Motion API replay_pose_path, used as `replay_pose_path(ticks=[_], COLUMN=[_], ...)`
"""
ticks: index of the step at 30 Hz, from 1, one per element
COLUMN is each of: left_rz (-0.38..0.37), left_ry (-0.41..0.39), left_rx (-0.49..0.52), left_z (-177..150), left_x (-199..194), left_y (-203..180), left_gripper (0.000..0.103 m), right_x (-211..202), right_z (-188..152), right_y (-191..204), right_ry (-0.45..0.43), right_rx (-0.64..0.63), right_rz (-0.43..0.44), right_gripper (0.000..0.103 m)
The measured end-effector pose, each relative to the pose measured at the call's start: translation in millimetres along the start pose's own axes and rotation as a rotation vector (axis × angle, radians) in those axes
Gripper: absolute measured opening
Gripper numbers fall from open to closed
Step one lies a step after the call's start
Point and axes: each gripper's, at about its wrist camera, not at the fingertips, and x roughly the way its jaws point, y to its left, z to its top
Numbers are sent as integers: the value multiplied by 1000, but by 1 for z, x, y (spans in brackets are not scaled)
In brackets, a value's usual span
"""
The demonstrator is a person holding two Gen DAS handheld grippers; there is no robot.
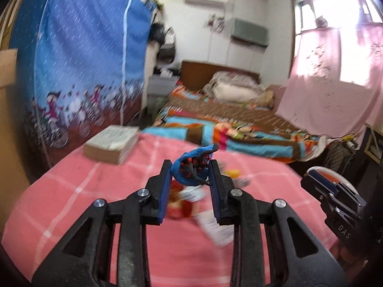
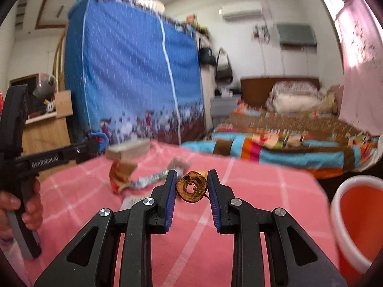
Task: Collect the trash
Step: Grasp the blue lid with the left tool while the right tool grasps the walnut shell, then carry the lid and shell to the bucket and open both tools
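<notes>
My left gripper (image 1: 191,167) is shut on a crumpled blue wrapper (image 1: 191,165) with red and dark marks, held above the pink checked cloth (image 1: 71,203). My right gripper (image 2: 192,181) is shut on a brown curled peel ring (image 2: 191,187), lifted off the same cloth (image 2: 251,191). More trash lies on the cloth: a red and white packet (image 1: 184,205) under the left fingers, and a brown paper scrap (image 2: 122,174) with a silvery wrapper (image 2: 153,179) left of the right gripper. An orange bin with a white rim (image 2: 356,222) stands at the right.
A thick book (image 1: 112,143) lies at the cloth's far left edge. Behind it stands a blue printed wardrobe cover (image 1: 83,59). A bed with a colourful blanket (image 1: 239,129) fills the far side, pink curtains (image 1: 335,83) at the right. A hand (image 2: 14,205) holds the left tool.
</notes>
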Motion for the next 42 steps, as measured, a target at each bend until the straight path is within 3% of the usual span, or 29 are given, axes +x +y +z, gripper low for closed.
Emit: replay_pose_path(ticks=[9, 15, 21, 25, 34, 42], left_rz=[-134, -224, -315, -380, -514, -543], left_ry=[-176, -228, -219, -180, -3, 208], left_rx=[110, 176, 221, 242, 228, 200], left_z=[12, 17, 17, 12, -2, -17], left_x=[-18, -18, -10, 0, 38, 80], left_y=[-70, -111, -155, -182, -231, -267], left_gripper=[33, 34, 34, 34, 34, 34], right_x=[-57, -84, -98, -106, -110, -108], right_z=[22, 27, 27, 20, 7, -9], right_y=[-24, -50, -86, -110, -157, -188], right_ry=[-261, -339, -334, -295, -164, -58], right_rx=[-33, -32, 8, 41, 151, 248], right_rz=[-112, -220, -334, -399, -518, -557], right_gripper=[24, 24, 24, 24, 24, 24])
